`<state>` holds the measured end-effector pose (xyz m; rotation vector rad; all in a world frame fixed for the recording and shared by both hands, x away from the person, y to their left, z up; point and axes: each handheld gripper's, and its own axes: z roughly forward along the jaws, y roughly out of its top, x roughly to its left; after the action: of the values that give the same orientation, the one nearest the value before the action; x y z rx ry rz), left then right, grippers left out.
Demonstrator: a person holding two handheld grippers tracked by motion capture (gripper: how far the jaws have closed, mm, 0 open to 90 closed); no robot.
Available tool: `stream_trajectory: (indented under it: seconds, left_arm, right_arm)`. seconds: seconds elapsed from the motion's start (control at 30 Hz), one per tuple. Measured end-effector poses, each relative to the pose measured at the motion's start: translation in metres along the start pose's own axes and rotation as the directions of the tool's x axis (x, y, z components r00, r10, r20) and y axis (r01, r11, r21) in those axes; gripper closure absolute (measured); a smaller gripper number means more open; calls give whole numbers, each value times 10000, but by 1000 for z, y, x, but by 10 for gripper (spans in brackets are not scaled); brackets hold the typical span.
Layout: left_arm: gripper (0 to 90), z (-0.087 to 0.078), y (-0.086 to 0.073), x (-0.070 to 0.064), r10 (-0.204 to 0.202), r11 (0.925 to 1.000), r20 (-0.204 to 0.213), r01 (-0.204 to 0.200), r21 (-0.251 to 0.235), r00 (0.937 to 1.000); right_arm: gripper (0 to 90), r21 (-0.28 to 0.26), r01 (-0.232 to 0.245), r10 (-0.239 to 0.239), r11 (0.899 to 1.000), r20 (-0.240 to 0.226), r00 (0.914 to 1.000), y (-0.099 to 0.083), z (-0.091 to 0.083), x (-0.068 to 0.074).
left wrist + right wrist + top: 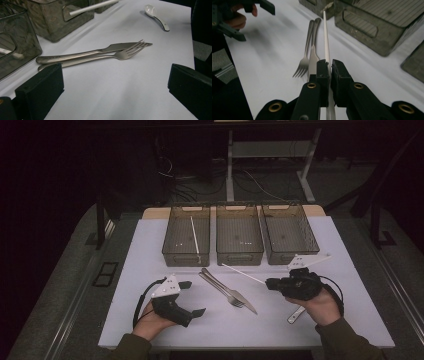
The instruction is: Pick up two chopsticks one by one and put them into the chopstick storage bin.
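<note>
1 overhead, 2 claw-mounted close-ups

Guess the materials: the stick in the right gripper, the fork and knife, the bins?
White chopstick: smooth, matte, likely plastic or melamine. Fork and knife: brushed metal with grey sheen, probably stainless steel. Bins: smoky translucent walls, so likely tinted plastic. Right gripper is shut on the chopstick.

My left gripper rests low at the near left, jaws spread wide. My right gripper sits at the near right, jaws clamped together, pointing left.
</note>
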<state>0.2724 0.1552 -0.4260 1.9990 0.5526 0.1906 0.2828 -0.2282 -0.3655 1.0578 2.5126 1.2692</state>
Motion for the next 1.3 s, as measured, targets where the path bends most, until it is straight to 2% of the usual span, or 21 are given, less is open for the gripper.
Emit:
stream_trajectory:
  seconds: [0.23,0.3,0.37,0.7,0.9,1.3]
  left_arm:
    - [0,0,1,0,116,9999,49,-116,57,9999]
    - [0,1,0,-1,-48,10000,39,48,-22,10000]
    - [0,0,1,0,56,10000,36,-56,21,10000]
    - [0,0,1,-2,132,9999,71,-133,57,9999]
    - [0,0,1,-2,12,10000,37,-12,-13,10000]
    - [0,-1,2,-2,39,9999,75,-38,-102,10000]
  right_arm:
    - [846,-260,165,-163,9995,54,9999,17,4,1]
    - [846,-331,179,-176,9993,85,9998,21,5,2]
    - [846,-382,243,-239,9990,96,9997,27,7,2]
    - [846,-665,304,-281,9973,348,9990,57,24,0]
    - [846,-826,262,-226,9962,443,9988,75,36,0]
    - [846,-565,374,-334,9977,694,9970,112,65,-1]
